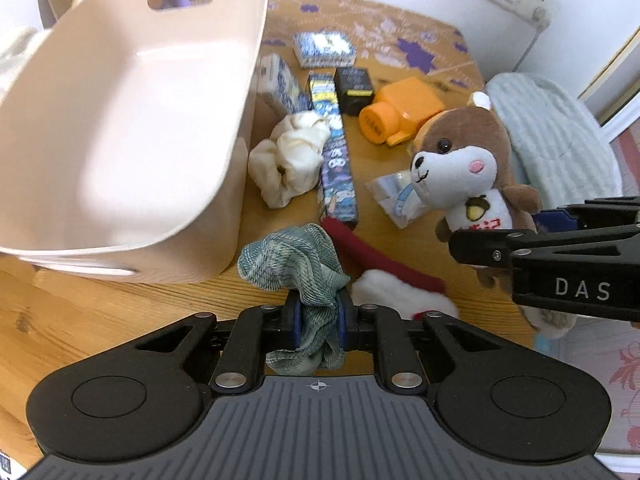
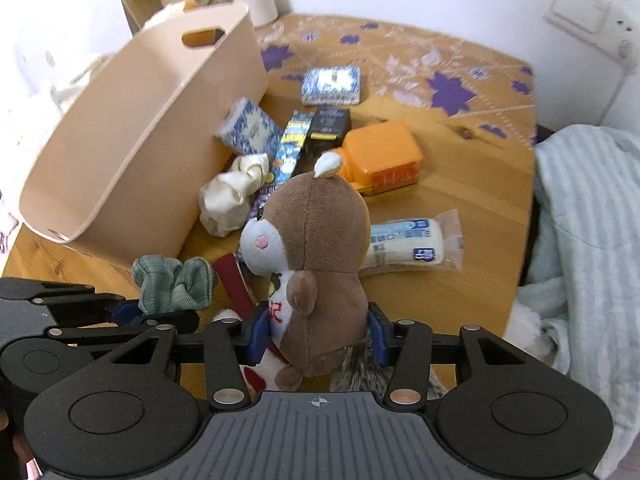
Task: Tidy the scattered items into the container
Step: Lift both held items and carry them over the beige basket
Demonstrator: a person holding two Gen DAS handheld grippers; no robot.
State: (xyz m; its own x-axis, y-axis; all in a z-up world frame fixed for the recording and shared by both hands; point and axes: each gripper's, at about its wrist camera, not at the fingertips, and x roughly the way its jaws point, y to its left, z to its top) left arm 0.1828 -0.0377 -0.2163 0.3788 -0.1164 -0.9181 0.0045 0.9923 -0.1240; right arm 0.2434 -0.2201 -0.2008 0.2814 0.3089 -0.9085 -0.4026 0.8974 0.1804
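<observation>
My left gripper (image 1: pixel 317 312) is shut on a green plaid scrunchie (image 1: pixel 296 264), held above the table just right of the beige tub (image 1: pixel 120 120), which is tilted and looks empty. The scrunchie (image 2: pixel 176 280) and left gripper (image 2: pixel 132 312) also show in the right wrist view. My right gripper (image 2: pixel 318 338) is shut on a brown and white plush toy (image 2: pixel 316 248), held upright; it also shows in the left wrist view (image 1: pixel 472 160) with the right gripper (image 1: pixel 520 240). The tub (image 2: pixel 132 152) is left of it.
On the wooden table (image 1: pixel 100 312) lie a cream scrunchie (image 1: pixel 288 160), a long comic-print box (image 1: pixel 336 152), a black box (image 1: pixel 354 88), an orange bottle (image 1: pixel 400 112), blue patterned packs (image 1: pixel 324 48), a wrapped packet (image 2: pixel 412 244) and a red and white item (image 1: pixel 384 272). A pale blue blanket (image 2: pixel 588 240) lies right.
</observation>
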